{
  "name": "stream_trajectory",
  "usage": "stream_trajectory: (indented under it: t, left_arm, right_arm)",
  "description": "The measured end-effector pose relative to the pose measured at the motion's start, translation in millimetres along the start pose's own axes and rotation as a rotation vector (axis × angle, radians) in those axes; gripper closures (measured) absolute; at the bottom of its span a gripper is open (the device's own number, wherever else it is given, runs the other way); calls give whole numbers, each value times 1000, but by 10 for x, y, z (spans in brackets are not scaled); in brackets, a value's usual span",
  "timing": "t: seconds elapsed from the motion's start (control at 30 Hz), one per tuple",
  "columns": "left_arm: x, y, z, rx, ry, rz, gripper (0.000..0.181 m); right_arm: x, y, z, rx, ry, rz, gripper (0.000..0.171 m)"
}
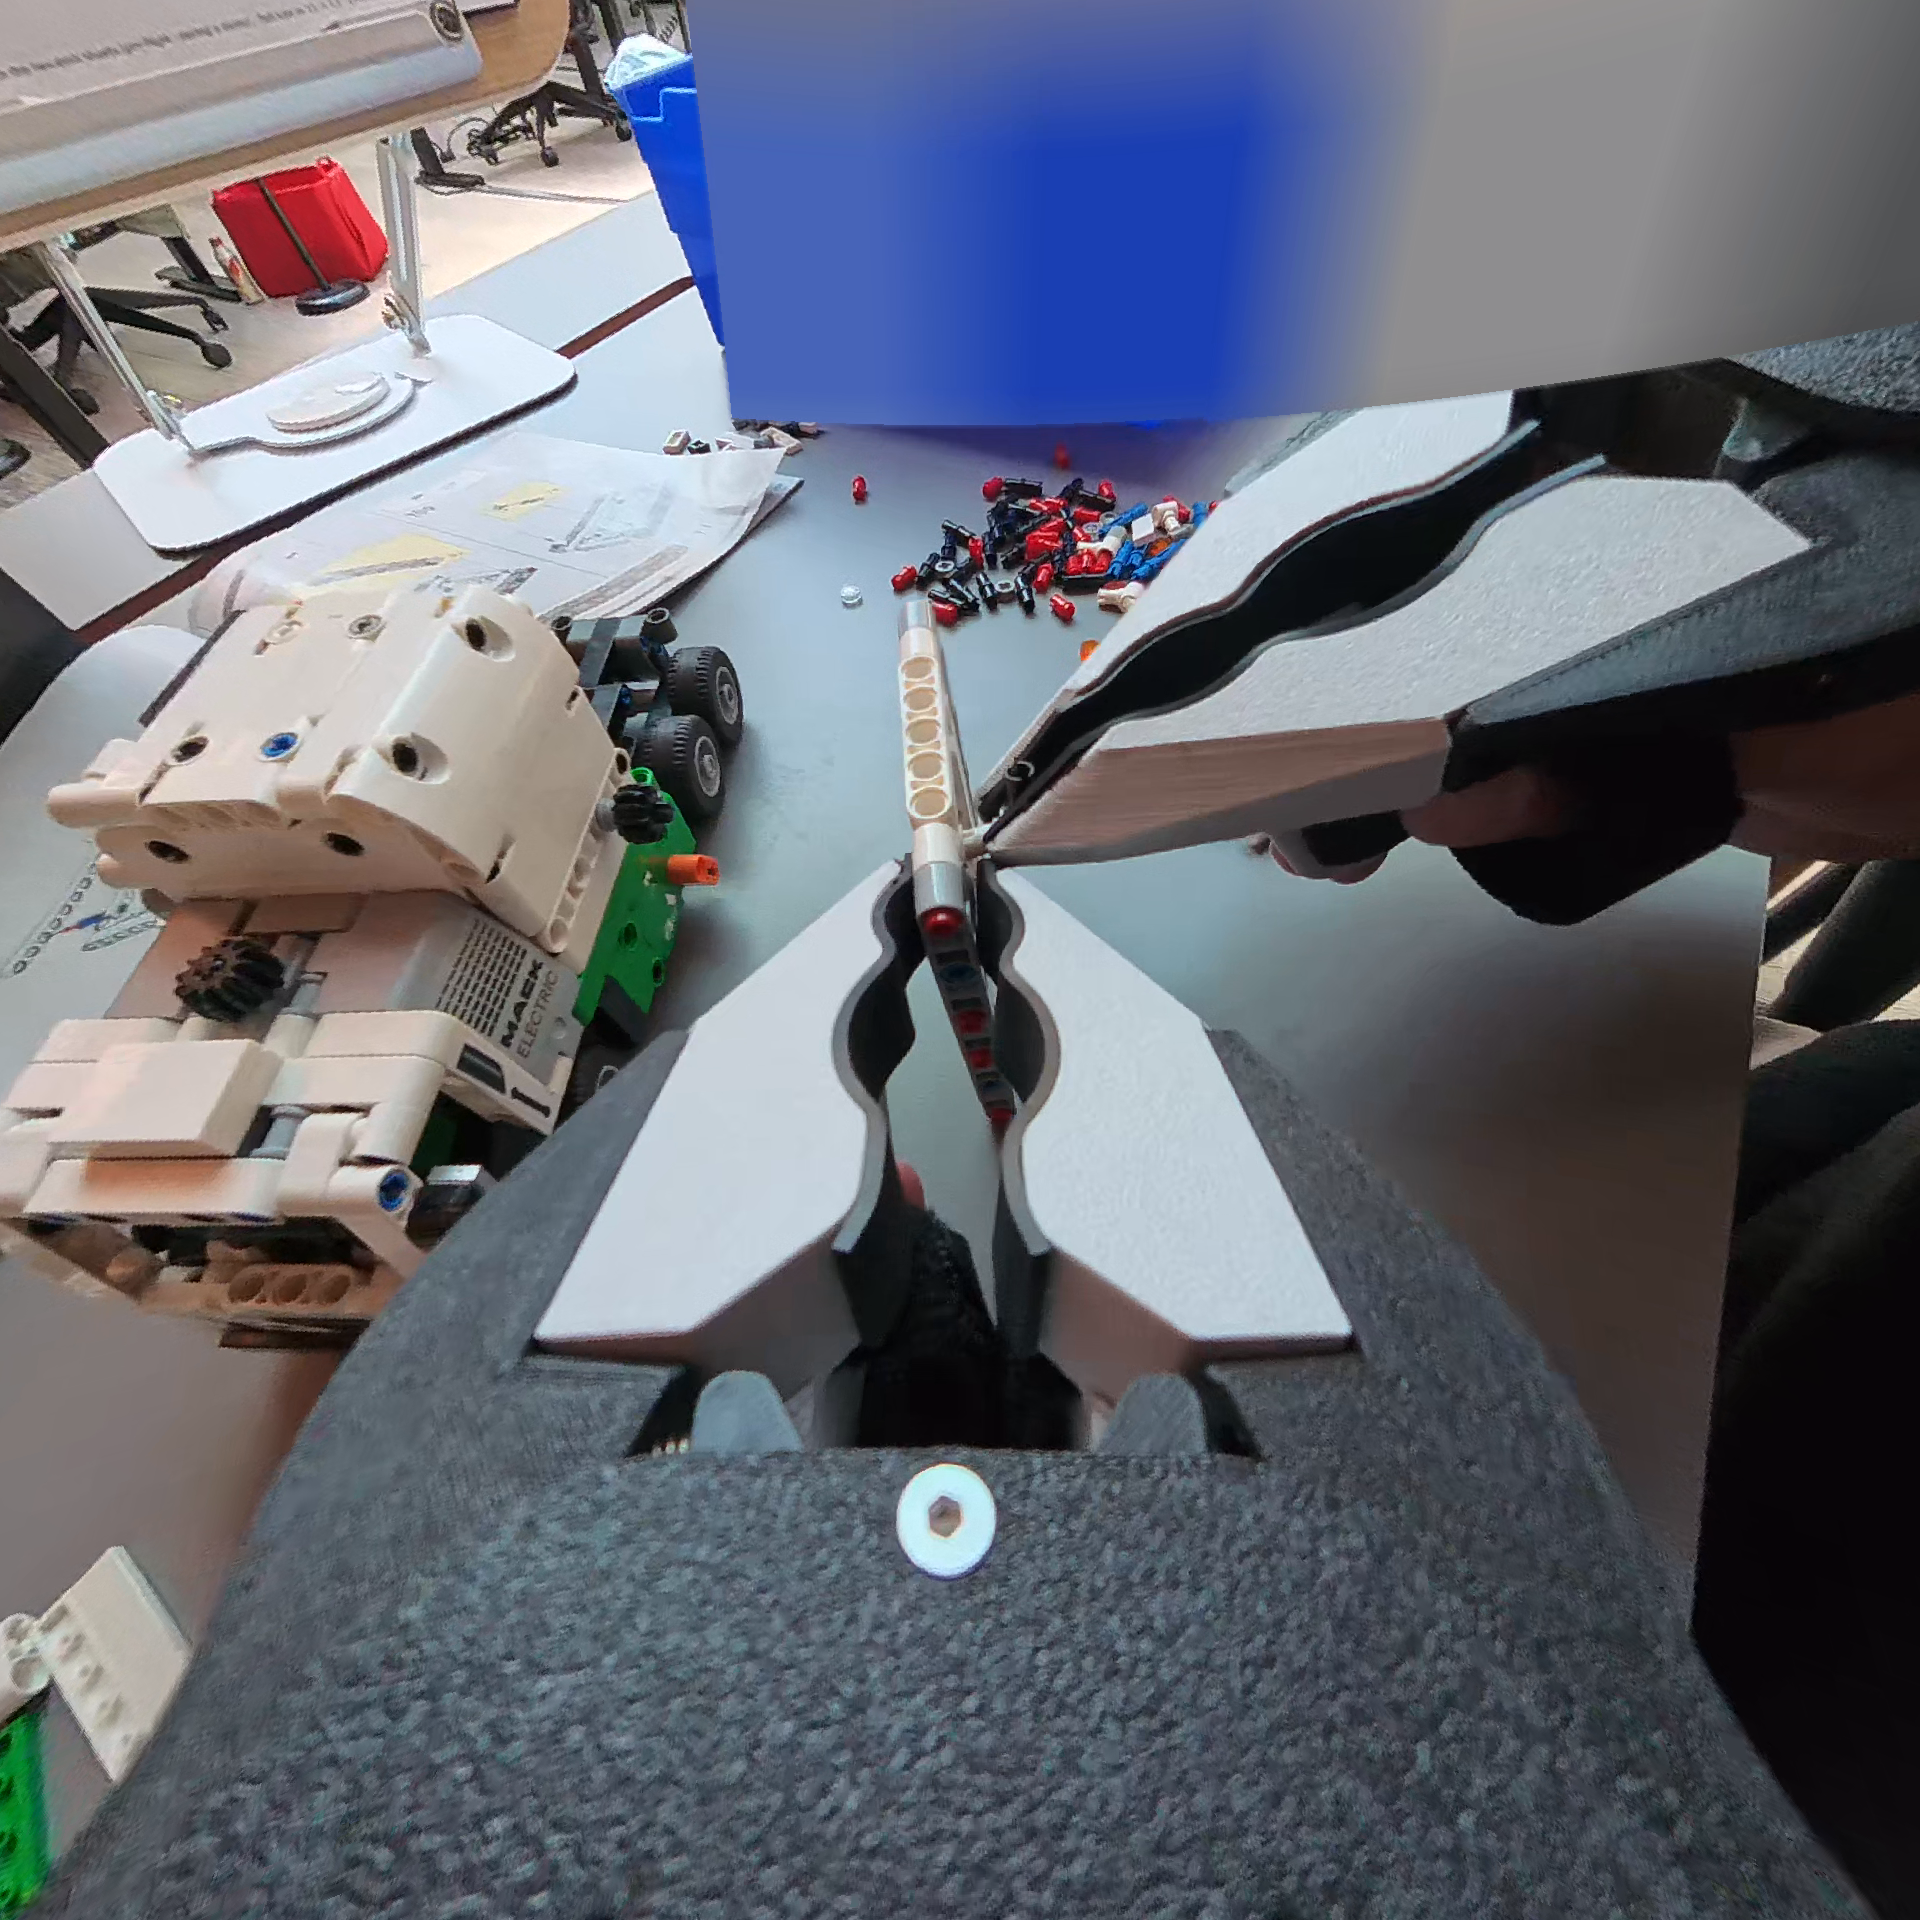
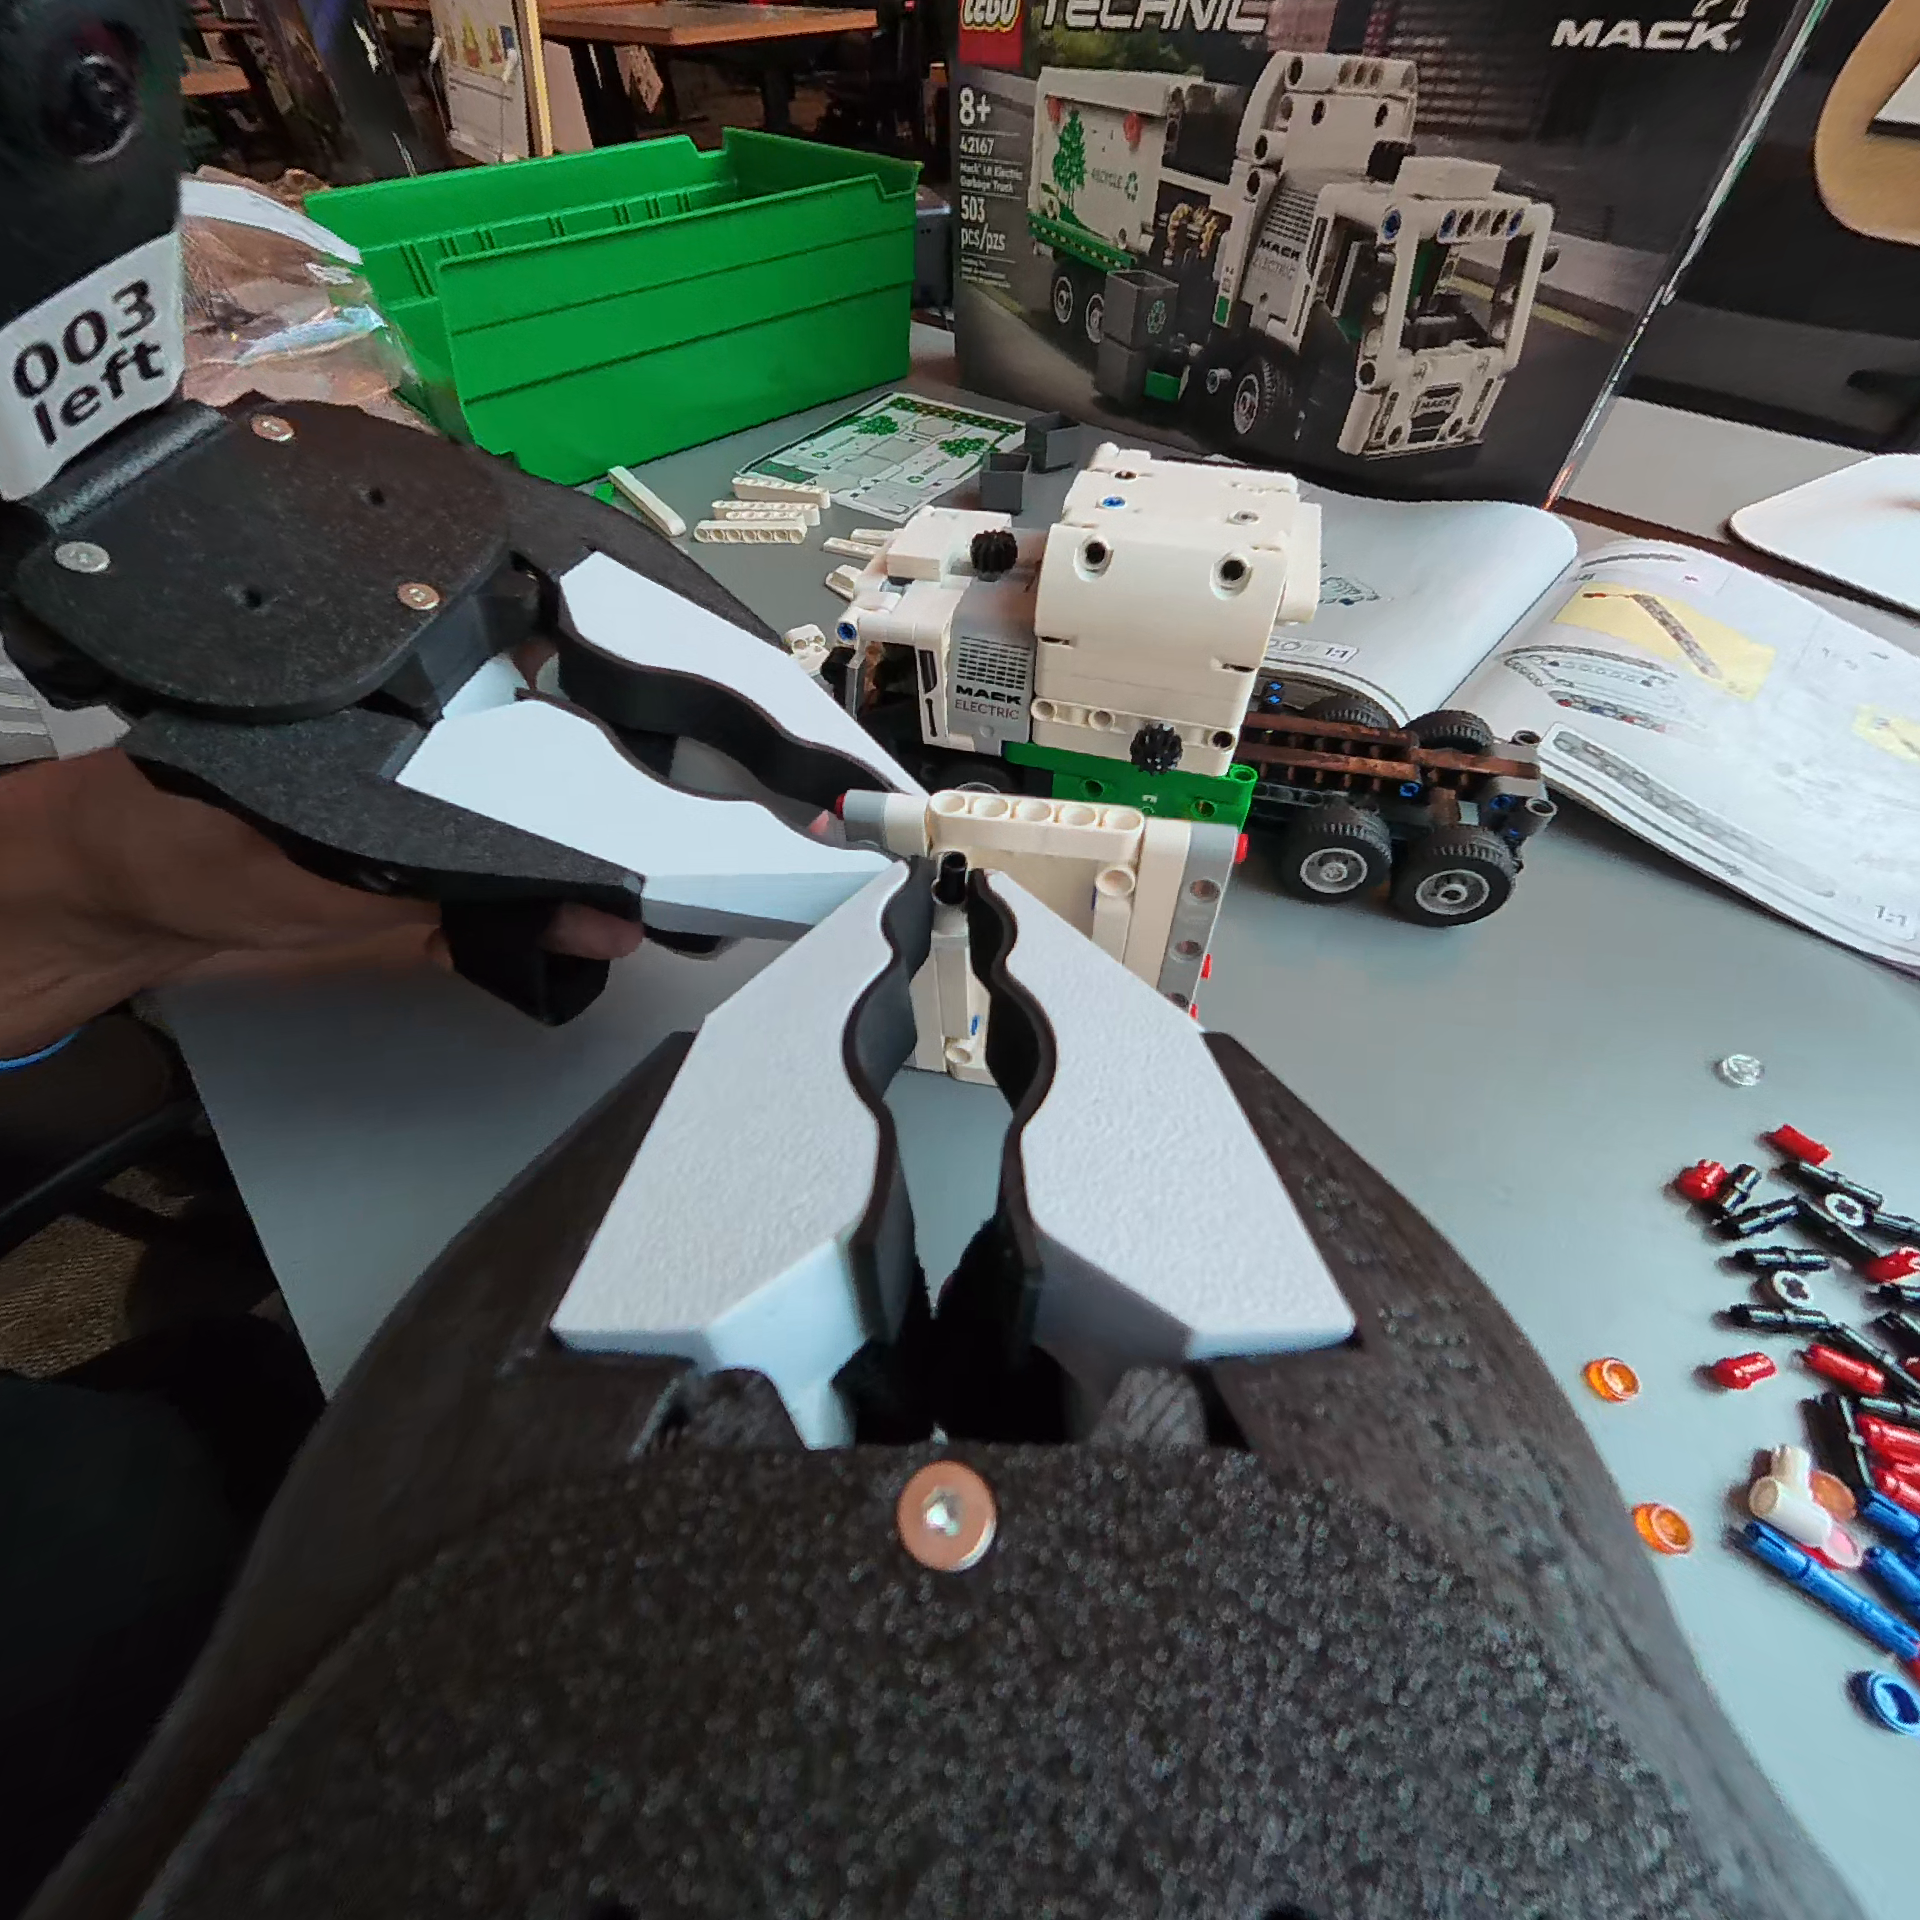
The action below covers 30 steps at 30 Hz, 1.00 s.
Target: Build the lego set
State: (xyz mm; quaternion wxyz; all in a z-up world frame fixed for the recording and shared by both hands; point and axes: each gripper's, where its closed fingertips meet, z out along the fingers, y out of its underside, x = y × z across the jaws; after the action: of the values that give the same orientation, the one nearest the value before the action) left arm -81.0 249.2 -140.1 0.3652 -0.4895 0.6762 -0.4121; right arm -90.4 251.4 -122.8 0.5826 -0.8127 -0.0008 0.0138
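Now we pinch the white frame panel (image 2: 1081, 894) in the left gripper (image 1: 948, 883), while our right gripper (image 2: 943, 883) clamps a small black pin (image 2: 950, 868) above the worktop (image 2: 1507, 1039).

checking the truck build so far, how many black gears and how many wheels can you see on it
On the white and green lego truck, right wrist view:
black toothed plastic gears: 2
black rubber wheels with grey hubs: 4
total: 6
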Motion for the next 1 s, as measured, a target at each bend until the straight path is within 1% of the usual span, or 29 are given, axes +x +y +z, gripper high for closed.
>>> stream_trajectory:
  t: [0.1,0.23,0.33,0.47,0.53,0.73,1.0]
  left_arm:
    - [2,1,-8,15,3,13,174]
    - [6,24,-43,14,24,41,172]
    - [12,50,-53,7,38,49,167]
    - [5,109,-47,-2,31,62,168]
    - [-18,103,-40,1,15,65,171]
    - [-58,105,-47,3,-13,153,174]
    - [-70,97,-18,-13,-38,111,174]
  right_arm:
    - [-10,1,1,0,-34,49,166]
    - [-47,0,13,-3,-55,45,166]
    - [-48,-11,32,0,-54,34,166]
    - [-46,-1,57,3,-40,-7,166]
    - [-38,-5,59,7,-37,-18,166]
    - [-53,-13,47,6,-47,-30,166]
    - [-33,58,108,5,-26,-12,166]
